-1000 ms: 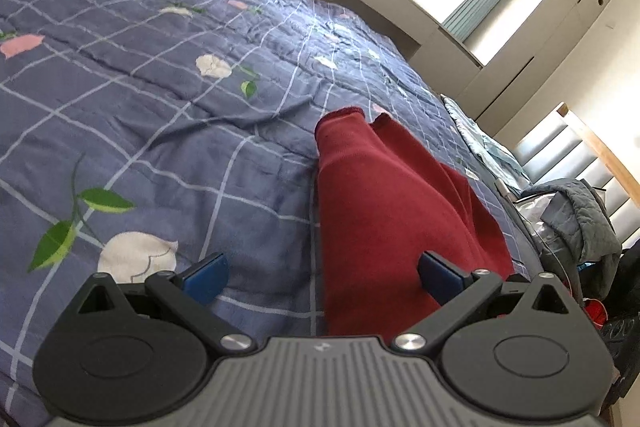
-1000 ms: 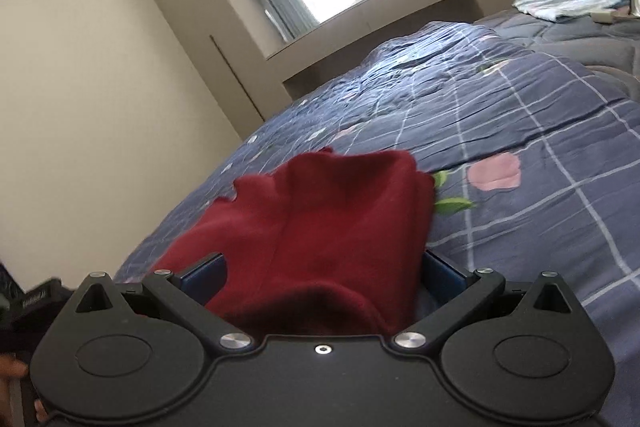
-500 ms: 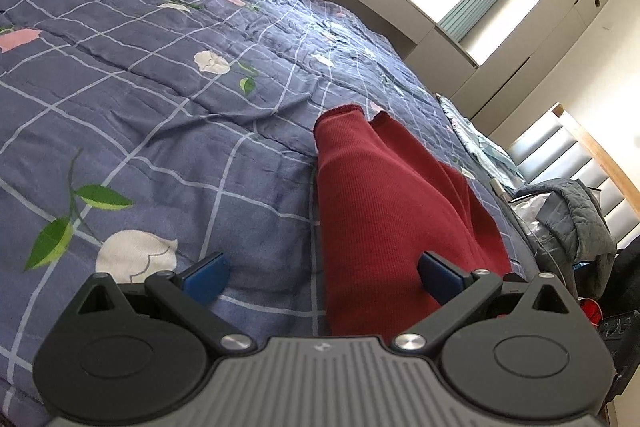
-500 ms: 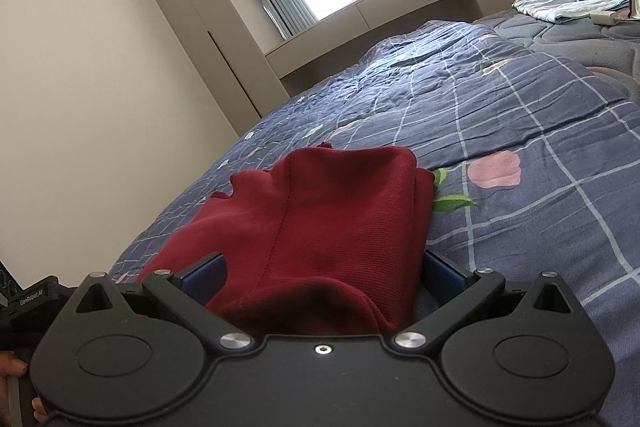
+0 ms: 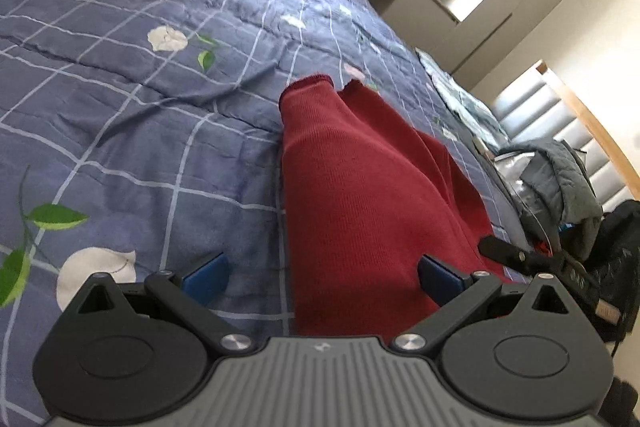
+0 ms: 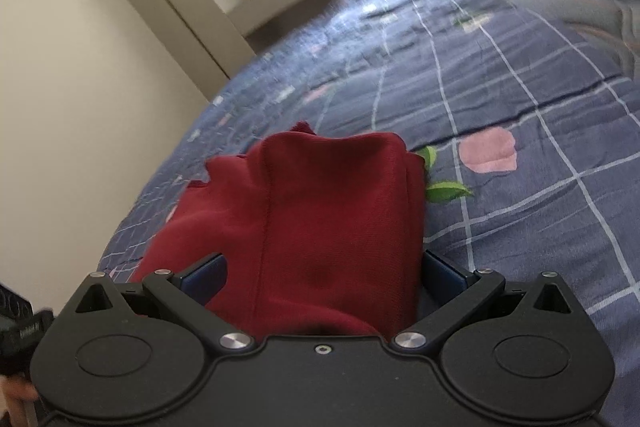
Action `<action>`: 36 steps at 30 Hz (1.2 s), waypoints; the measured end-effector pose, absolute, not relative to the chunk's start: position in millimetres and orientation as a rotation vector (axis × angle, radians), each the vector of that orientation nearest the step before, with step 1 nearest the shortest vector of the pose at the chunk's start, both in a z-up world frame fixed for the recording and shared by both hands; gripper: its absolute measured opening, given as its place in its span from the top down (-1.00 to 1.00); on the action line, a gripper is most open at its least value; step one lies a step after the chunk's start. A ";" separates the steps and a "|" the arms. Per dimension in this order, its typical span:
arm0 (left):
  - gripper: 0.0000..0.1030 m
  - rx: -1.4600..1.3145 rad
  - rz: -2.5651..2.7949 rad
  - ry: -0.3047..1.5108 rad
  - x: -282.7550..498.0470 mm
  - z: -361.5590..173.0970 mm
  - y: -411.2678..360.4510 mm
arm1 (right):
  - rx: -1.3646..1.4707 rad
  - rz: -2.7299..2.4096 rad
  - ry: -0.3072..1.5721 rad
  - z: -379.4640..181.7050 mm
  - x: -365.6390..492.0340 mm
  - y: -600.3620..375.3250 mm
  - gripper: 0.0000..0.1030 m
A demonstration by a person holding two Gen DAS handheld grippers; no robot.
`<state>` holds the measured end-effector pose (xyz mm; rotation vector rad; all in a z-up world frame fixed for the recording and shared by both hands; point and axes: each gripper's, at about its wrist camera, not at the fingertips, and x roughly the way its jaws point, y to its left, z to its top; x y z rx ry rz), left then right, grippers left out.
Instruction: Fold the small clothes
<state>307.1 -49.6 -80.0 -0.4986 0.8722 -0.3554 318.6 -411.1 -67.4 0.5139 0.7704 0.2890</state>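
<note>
Blue checked bedspread (image 5: 160, 131) carries a folded red garment (image 5: 360, 195). Left gripper (image 5: 322, 277) is spread wide, its right pad over the cloth's near edge; right gripper (image 6: 322, 277), equally wide, straddles that garment (image 6: 320, 227).

Garment (image 5: 360, 187) on quilt (image 5: 140, 131), jacket (image 5: 560, 179) at its right

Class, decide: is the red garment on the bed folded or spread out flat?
Folded. The red garment lies in a narrow stack on the quilt, with doubled layers showing along its right edge.
</note>
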 end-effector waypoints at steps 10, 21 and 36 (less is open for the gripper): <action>-0.55 -0.535 -0.393 0.969 325.7 -70.0 -42.3 | 0.599 0.217 0.890 -59.7 329.4 -422.9 -0.36; 0.35 -0.460 -0.410 0.945 323.3 -50.3 -56.6 | 0.638 0.176 0.871 -53.0 319.3 -427.8 0.70; 0.44 -0.329 -0.292 0.779 314.6 9.0 -0.1 | 0.523 0.363 0.728 8.9 349.3 -340.1 0.74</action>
